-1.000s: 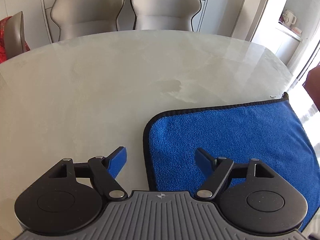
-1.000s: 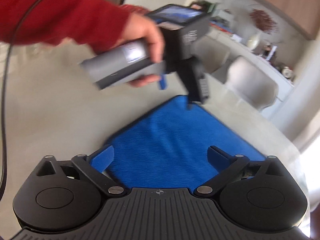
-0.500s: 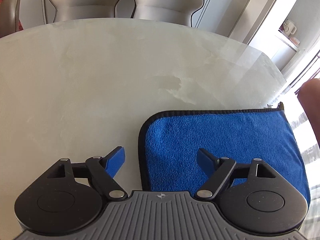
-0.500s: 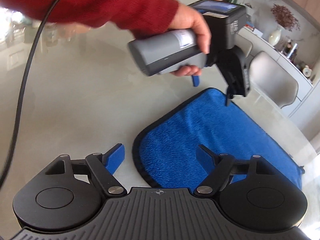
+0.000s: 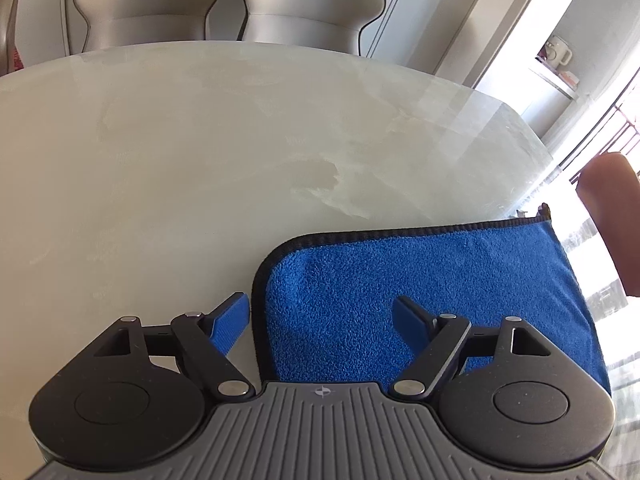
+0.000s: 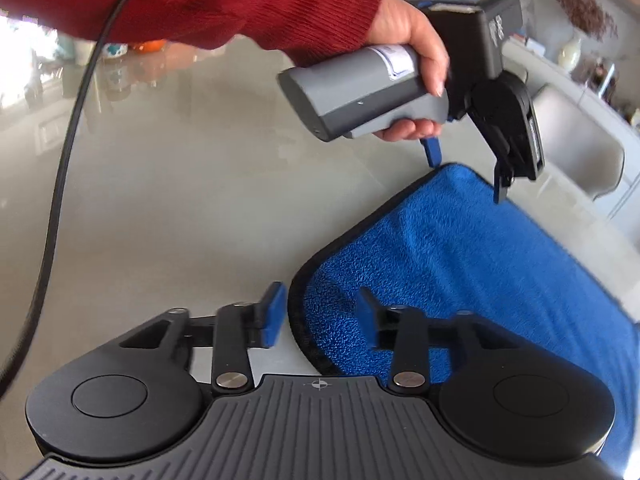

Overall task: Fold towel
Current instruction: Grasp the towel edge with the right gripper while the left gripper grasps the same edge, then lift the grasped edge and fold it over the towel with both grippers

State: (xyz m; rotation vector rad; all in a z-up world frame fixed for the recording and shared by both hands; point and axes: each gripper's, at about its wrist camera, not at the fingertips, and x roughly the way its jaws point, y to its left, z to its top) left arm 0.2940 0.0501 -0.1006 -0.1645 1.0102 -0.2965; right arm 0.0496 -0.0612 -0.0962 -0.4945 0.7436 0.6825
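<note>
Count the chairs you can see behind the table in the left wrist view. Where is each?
3. Two grey chairs stand side by side at the far edge, one left and one right; a third is cut off at the left border. Others may be hidden.

A blue towel [image 5: 420, 280] with dark edging lies flat near one edge of a pale, glossy, marble-look table [image 5: 200, 168], the only item resting directly on its surface.

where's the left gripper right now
In the right wrist view the left gripper hangs open over the blue towel's far corner, held by a hand.
</note>
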